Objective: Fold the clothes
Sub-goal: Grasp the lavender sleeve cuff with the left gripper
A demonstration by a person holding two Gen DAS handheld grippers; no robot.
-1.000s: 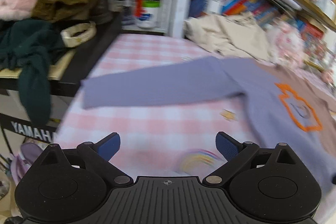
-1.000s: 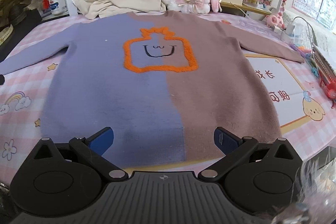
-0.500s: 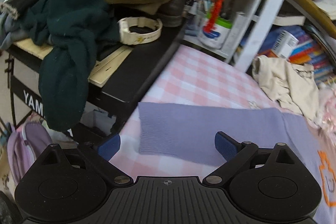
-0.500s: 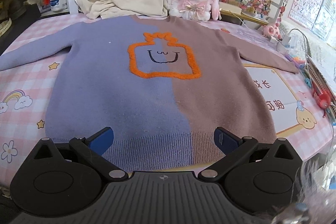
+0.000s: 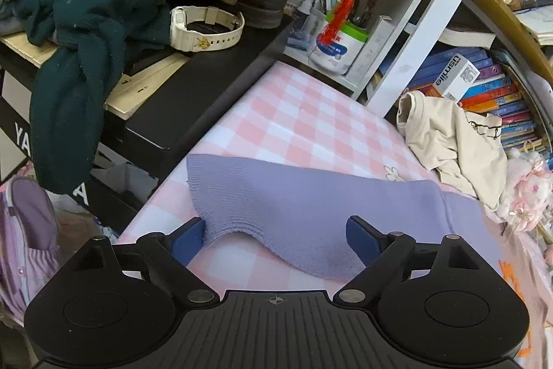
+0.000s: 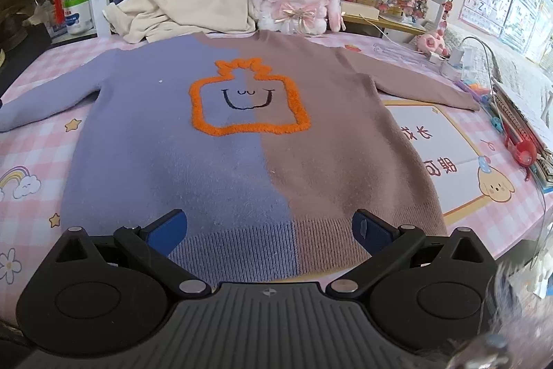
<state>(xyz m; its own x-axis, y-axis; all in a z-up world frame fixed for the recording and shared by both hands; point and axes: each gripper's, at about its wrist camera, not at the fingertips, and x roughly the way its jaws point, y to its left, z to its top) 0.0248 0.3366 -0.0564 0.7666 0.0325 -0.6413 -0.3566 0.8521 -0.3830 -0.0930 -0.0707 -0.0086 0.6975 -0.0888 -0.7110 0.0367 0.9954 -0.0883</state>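
Observation:
A sweater (image 6: 249,140), purple on its left half and brown on its right, lies flat and face up on the pink checked table, with an orange bottle outline on the chest. Its purple sleeve (image 5: 311,206) stretches toward the table's left edge, and its ribbed cuff lies between my left gripper's fingers. My left gripper (image 5: 274,239) is open around the cuff. My right gripper (image 6: 269,230) is open just above the sweater's ribbed hem at the middle.
A black keyboard (image 5: 193,92) piled with dark green and olive clothes and a white watch (image 5: 205,28) stands left of the table. A cream garment (image 6: 186,9), a plush rabbit (image 6: 297,2) and bookshelves are at the back. Cables and pens (image 6: 511,127) lie at the right edge.
My left gripper has swung left and moved up to the sleeve's cuff, which now sits between its fingers. My right gripper has drawn back toward the hem.

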